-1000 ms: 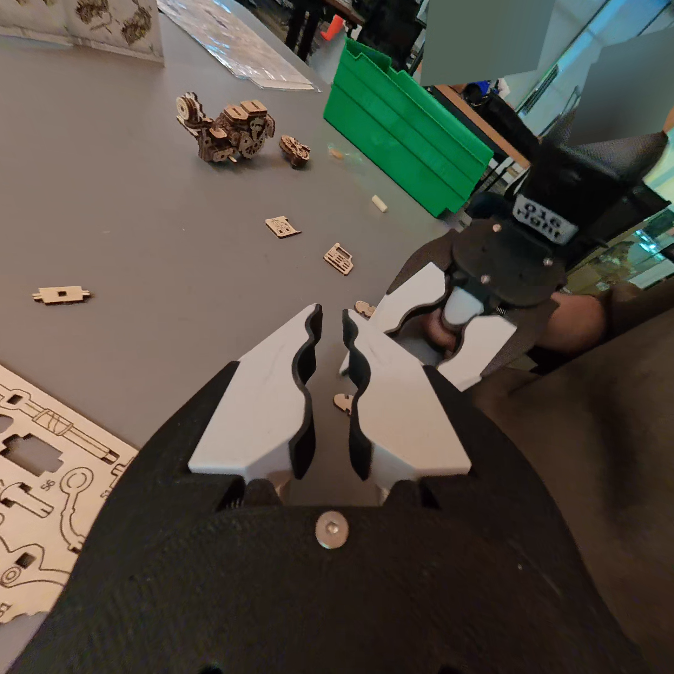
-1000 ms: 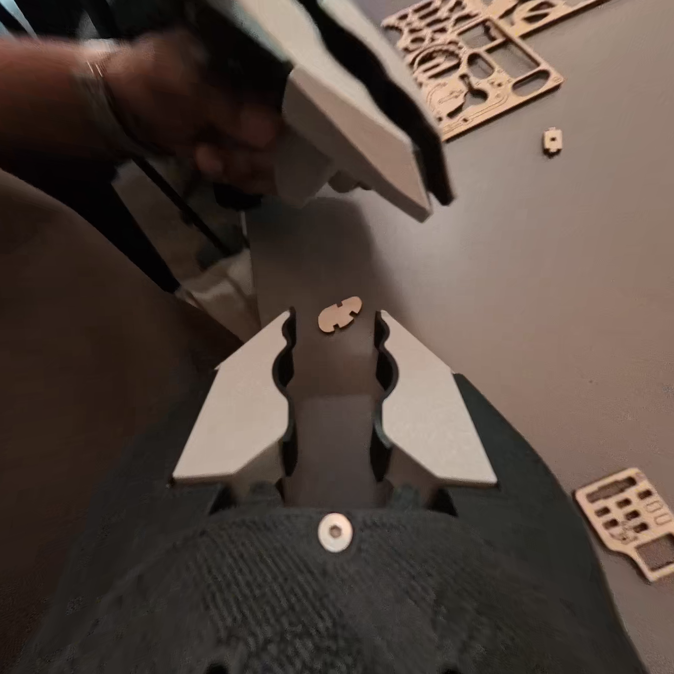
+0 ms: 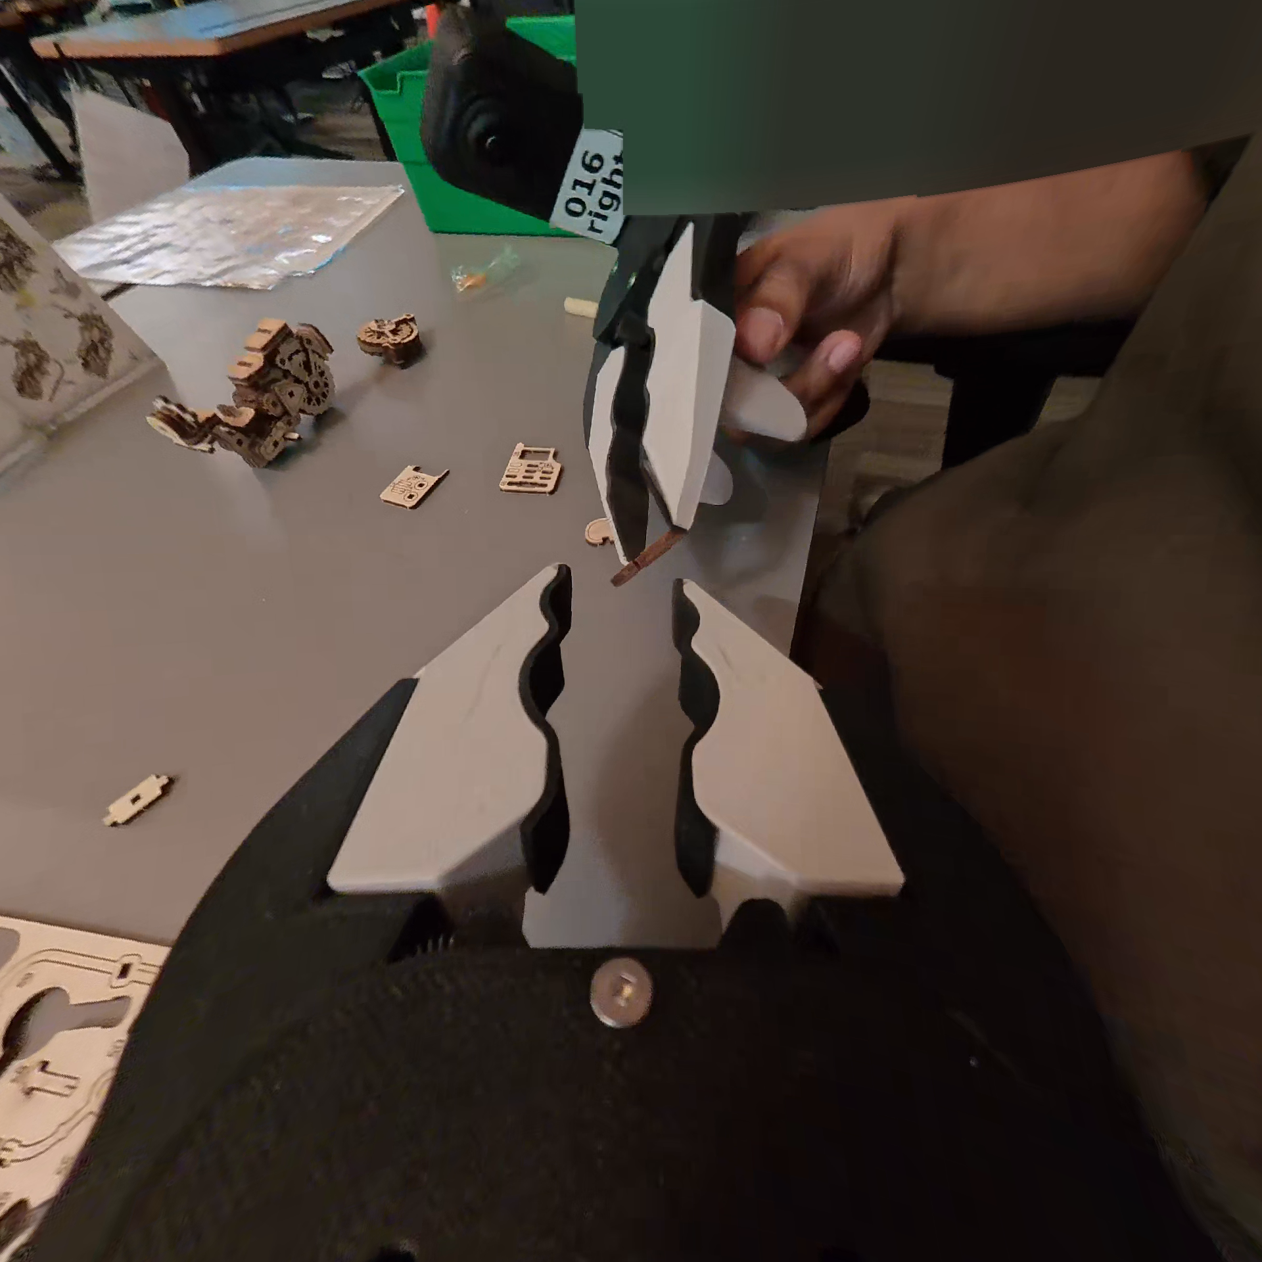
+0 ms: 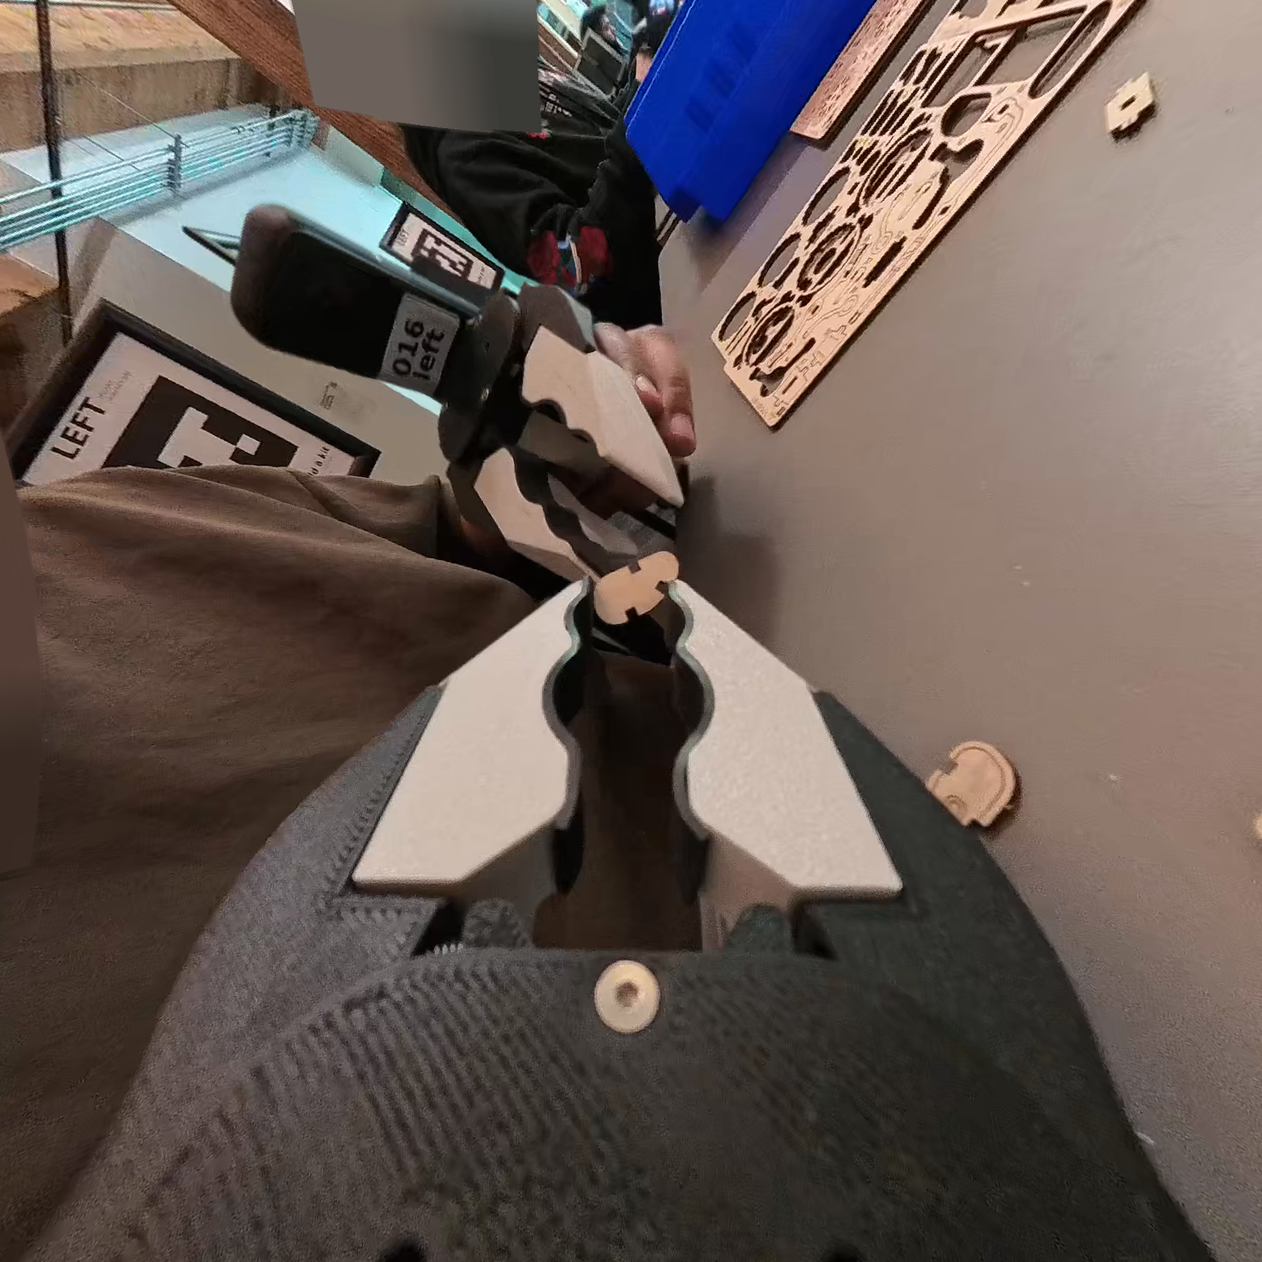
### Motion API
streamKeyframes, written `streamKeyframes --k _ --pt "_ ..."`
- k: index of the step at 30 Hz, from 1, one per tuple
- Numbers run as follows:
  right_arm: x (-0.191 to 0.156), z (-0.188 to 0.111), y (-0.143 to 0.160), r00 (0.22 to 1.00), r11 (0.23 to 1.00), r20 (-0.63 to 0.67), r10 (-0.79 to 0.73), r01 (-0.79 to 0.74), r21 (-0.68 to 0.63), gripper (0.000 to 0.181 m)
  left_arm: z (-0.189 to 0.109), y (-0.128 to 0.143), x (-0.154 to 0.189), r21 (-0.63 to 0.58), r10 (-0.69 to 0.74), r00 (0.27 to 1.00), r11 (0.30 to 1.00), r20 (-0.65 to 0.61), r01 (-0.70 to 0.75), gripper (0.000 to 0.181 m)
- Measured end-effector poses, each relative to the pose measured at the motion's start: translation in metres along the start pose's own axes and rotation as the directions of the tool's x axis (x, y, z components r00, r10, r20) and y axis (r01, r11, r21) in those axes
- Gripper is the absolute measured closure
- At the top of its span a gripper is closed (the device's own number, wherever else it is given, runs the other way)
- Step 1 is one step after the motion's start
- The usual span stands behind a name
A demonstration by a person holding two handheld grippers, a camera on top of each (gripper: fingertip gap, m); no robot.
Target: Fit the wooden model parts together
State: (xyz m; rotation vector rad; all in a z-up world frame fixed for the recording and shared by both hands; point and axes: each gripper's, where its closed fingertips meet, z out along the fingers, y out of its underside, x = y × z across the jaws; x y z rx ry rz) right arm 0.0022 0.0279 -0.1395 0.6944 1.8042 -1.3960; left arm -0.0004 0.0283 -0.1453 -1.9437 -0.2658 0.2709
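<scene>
My right gripper [image 4: 628,591] is shut on a small oval wooden part [image 4: 634,587] with notches in its edges, pinched at the fingertips and held above the grey table [image 4: 1024,546]. In the left wrist view the right gripper [image 3: 654,541] points down and the part [image 3: 647,558] shows edge-on at its tips. My left gripper [image 3: 619,582] is open and empty, with its tips just below and on either side of that part. It also shows in the right wrist view [image 4: 635,533], just beyond the part. A partly built wooden model [image 3: 273,396] stands at the far left.
Loose flat parts lie on the table [image 3: 273,649]: two engraved plates [image 3: 413,486] [image 3: 531,470], a half-round part [image 4: 973,782], a small tabbed part [image 3: 136,799] and a gear assembly [image 3: 389,338]. Cut-out wooden sheets [image 4: 888,205] [image 3: 54,1024], a green bin [image 3: 464,171] and a blue bin [image 4: 724,102] stand around. My left and right fingertips are right by each other. Left tips and right tips are each some 25 centimeters from the partly built wooden model [image 3: 273,396].
My right gripper has closed on the oval part, lifted it off the table and turned to point down. My left gripper has opened wider and now sits under the part.
</scene>
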Motion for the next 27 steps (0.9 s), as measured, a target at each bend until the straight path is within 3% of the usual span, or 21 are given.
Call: streamKeyframes --k 5,11,14,17,19,22,25,27 --pt "-0.004 0.003 0.004 0.999 1.000 0.027 0.024 -0.023 -0.019 0.163 0.003 -0.003 0.009 0.001 0.069 0.998 0.998 0.008 -0.069 0.160" --pt "-0.008 0.004 0.001 0.995 0.998 0.073 0.067 -0.067 0.005 0.163 0.006 -0.005 0.016 0.007 0.132 0.991 0.991 0.015 -0.132 0.180" --pt "-0.010 0.000 -0.008 0.993 0.996 0.093 0.068 -0.073 0.056 0.163 0.007 -0.011 0.007 0.029 0.016 0.999 0.999 0.041 -0.017 0.180" --pt "-0.007 -0.011 -0.025 0.999 0.989 0.045 -0.018 0.011 0.151 0.155 0.005 -0.022 -0.005 0.103 -0.290 0.957 0.951 -0.026 0.291 0.180" --pt "-0.004 -0.018 -0.035 0.992 0.972 -0.045 -0.120 0.126 0.198 0.152 0.002 -0.032 -0.009 0.140 -0.530 0.834 0.824 -0.154 0.550 0.180" --pt "-0.002 -0.023 -0.040 0.927 0.919 -0.206 -0.314 0.351 0.178 0.148 -0.004 -0.046 -0.015 0.150 -0.753 0.543 0.528 -0.371 0.836 0.181" --pt "-0.004 -0.020 -0.040 0.790 0.814 -0.331 -0.516 0.573 0.098 0.145 -0.004 -0.047 -0.017 0.084 -0.818 0.271 0.265 -0.508 0.960 0.180" --pt "-0.011 -0.016 -0.037 0.703 0.738 -0.356 -0.615 0.673 0.052 0.142 -0.004 -0.045 -0.018 0.041 -0.814 0.138 0.140 -0.564 0.989 0.180"
